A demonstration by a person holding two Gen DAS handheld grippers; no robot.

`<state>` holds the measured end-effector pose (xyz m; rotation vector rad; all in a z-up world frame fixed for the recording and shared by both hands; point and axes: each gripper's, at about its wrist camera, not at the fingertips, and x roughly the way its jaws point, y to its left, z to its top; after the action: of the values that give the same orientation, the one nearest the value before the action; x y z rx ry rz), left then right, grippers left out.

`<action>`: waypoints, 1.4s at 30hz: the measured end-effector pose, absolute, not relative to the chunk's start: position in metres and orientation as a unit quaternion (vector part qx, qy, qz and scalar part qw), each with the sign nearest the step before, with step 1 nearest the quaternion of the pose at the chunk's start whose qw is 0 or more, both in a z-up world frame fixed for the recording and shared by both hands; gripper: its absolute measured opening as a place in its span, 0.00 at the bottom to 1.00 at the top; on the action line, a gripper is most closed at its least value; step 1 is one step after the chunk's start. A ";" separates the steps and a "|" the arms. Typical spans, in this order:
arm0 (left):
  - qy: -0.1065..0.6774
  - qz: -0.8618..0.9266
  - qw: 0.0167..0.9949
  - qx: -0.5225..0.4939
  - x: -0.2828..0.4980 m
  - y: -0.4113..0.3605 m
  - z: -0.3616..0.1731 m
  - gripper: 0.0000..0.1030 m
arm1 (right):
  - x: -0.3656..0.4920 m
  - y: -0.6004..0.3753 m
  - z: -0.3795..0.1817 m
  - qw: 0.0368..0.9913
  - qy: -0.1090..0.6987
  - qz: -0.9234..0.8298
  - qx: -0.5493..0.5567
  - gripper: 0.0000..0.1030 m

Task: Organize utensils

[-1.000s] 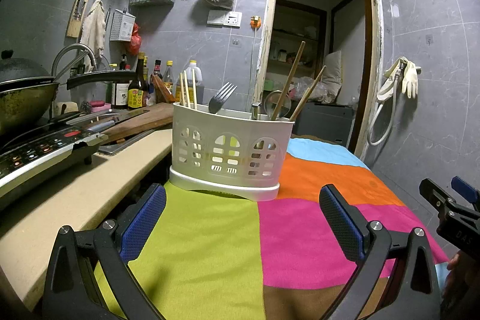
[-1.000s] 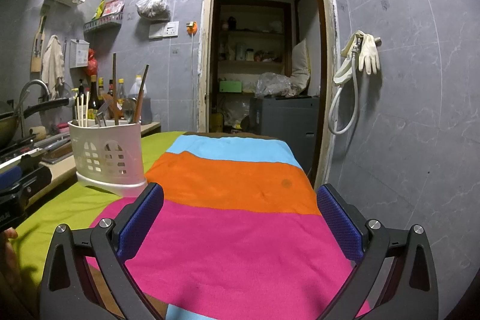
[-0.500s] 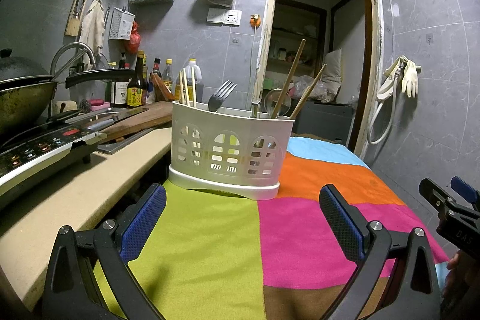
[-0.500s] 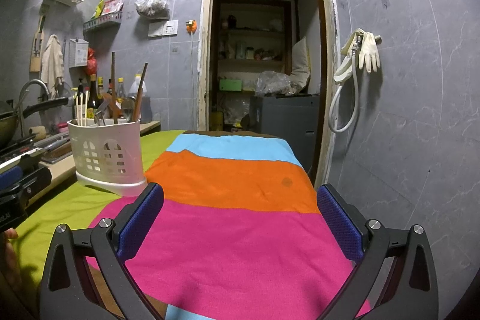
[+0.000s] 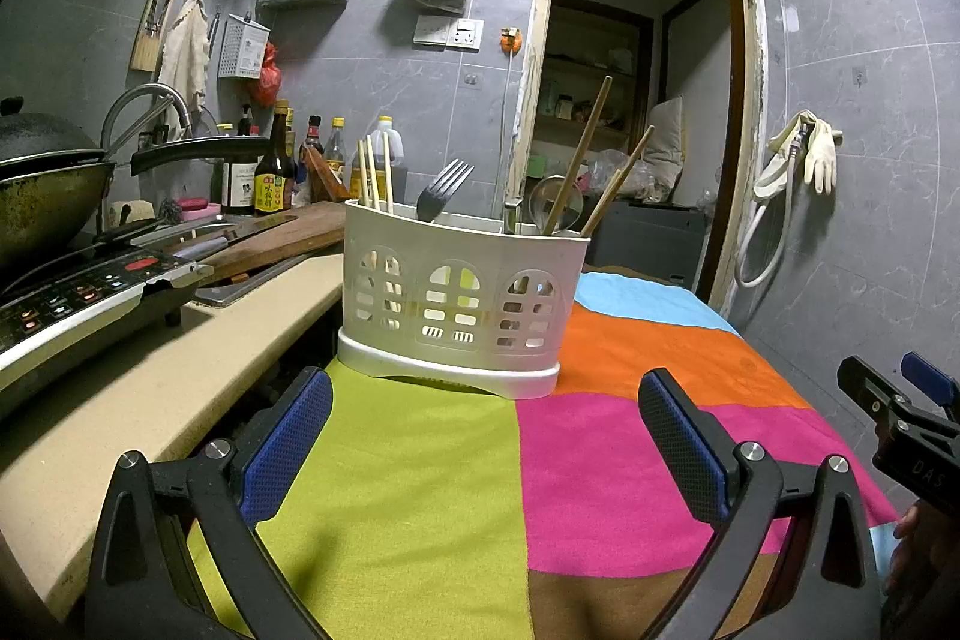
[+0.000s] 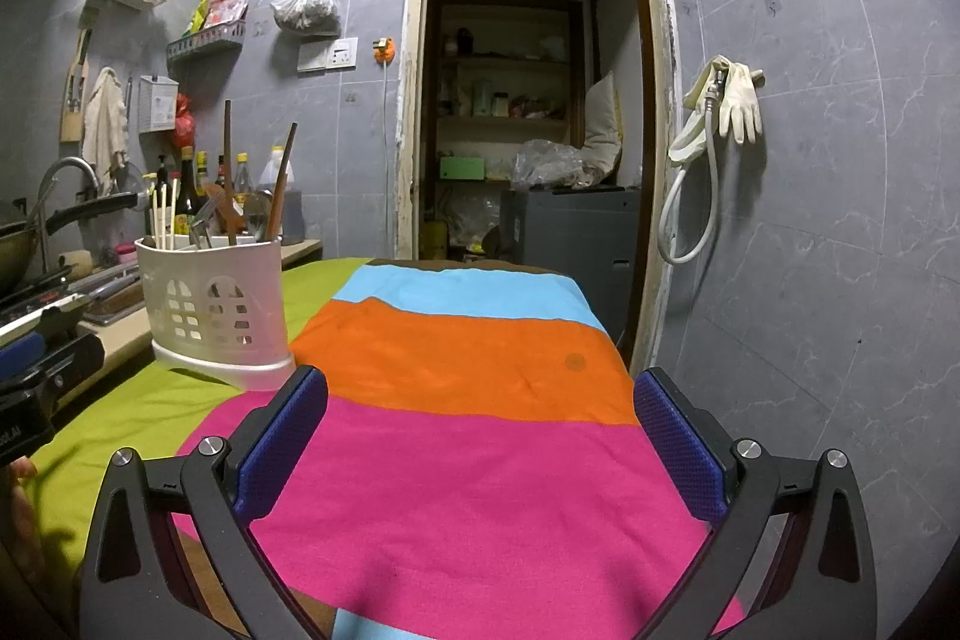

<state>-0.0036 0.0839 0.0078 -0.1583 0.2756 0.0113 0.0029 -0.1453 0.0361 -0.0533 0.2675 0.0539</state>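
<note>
Utensil caddy (image 5: 456, 292) stands on the striped cloth (image 5: 420, 490), holding pale chopsticks (image 5: 373, 181), a fork (image 5: 441, 190), a ladle (image 5: 555, 208), brown chopsticks (image 5: 582, 166). My left gripper (image 5: 480, 454) and right gripper (image 6: 480, 448) gape empty.

Both cameras sit low over the striped cloth (image 6: 480, 460), facing the doorway (image 6: 528, 100); the left one is nearer the white caddy (image 5: 456, 304), which both views share.
</note>
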 end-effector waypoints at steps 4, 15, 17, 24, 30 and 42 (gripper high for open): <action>0.136 0.005 0.987 -0.079 -0.004 0.084 0.007 0.97 | 0.003 -0.145 0.035 0.990 0.134 0.025 -0.026 1.00; 0.137 0.005 0.987 -0.079 -0.004 0.083 0.007 0.97 | 0.003 -0.145 0.033 0.990 0.135 0.024 -0.025 1.00; 0.137 0.006 0.987 -0.079 -0.004 0.083 0.008 0.97 | 0.004 -0.145 0.034 0.990 0.135 0.024 -0.025 1.00; 0.138 0.005 0.987 -0.079 -0.004 0.084 0.006 0.97 | 0.005 -0.145 0.034 0.990 0.136 0.024 -0.025 1.00; 0.139 0.006 0.987 -0.078 -0.004 0.084 0.006 0.97 | 0.004 -0.145 0.034 0.990 0.136 0.024 -0.025 1.00; 0.136 -0.004 0.988 -0.072 -0.004 0.085 0.004 0.97 | 0.005 -0.144 0.031 0.990 0.140 0.024 -0.024 1.00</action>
<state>-0.0037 0.0850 0.0042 -0.1441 0.2733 -0.0073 0.0046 -0.1437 0.0314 -0.0477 0.2800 0.0474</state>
